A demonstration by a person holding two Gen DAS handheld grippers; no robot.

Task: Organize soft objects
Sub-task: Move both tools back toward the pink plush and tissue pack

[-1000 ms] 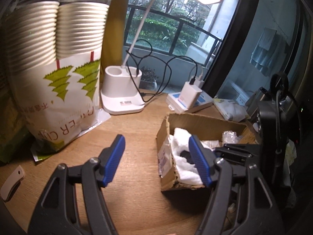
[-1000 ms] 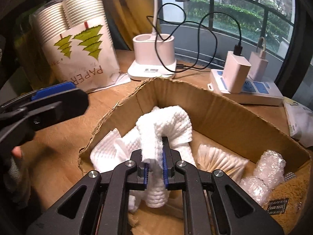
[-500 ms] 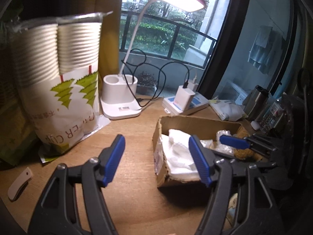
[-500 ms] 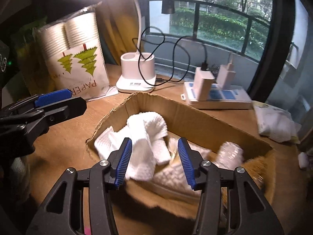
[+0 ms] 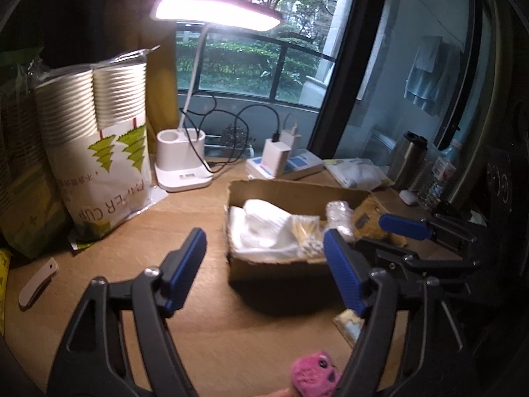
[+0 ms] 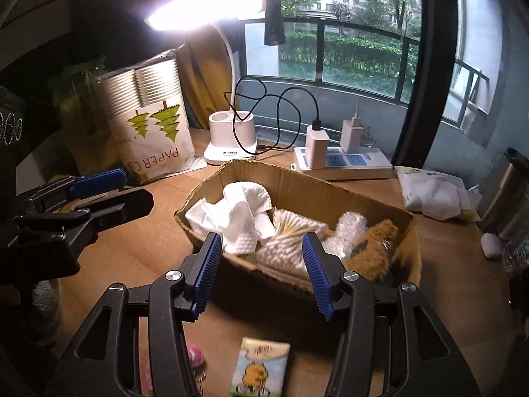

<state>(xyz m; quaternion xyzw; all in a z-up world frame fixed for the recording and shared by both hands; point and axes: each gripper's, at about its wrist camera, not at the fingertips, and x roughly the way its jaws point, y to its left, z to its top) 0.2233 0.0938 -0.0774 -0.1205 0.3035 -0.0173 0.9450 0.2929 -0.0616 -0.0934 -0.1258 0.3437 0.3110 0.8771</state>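
Right gripper [image 6: 261, 273]: jaws spread wide, nothing between them, hovering at the near wall of the cardboard box [image 6: 297, 182]. Left gripper [image 5: 264, 269]: jaws likewise wide apart and empty, held over bare desk [image 5: 185, 218] to the left of the box.

Box sits mid-desk, open-topped. Contents, left to right in the right wrist view: crumpled white cloth [image 6: 243, 213] at the left end, a pack of cotton swabs [image 6: 287, 231] in the middle, a wad of bubble wrap [image 6: 348, 230], and a tan fuzzy item with a dark label [image 6: 373, 243] at the right end.

Near edge of the desk, outside the box: a tissue pack with a bee print [image 6: 259, 369] below the right gripper, and a pink plush toy [image 5: 314, 374], partly cut off by the frame.

Far edge: lit desk lamp [image 6: 231, 142], sleeve of paper cups [image 6: 148, 125] at the far left, power strip with two chargers [image 6: 344, 162] at the far right. A bagged white cloth [image 6: 433, 195] lies right of the box.
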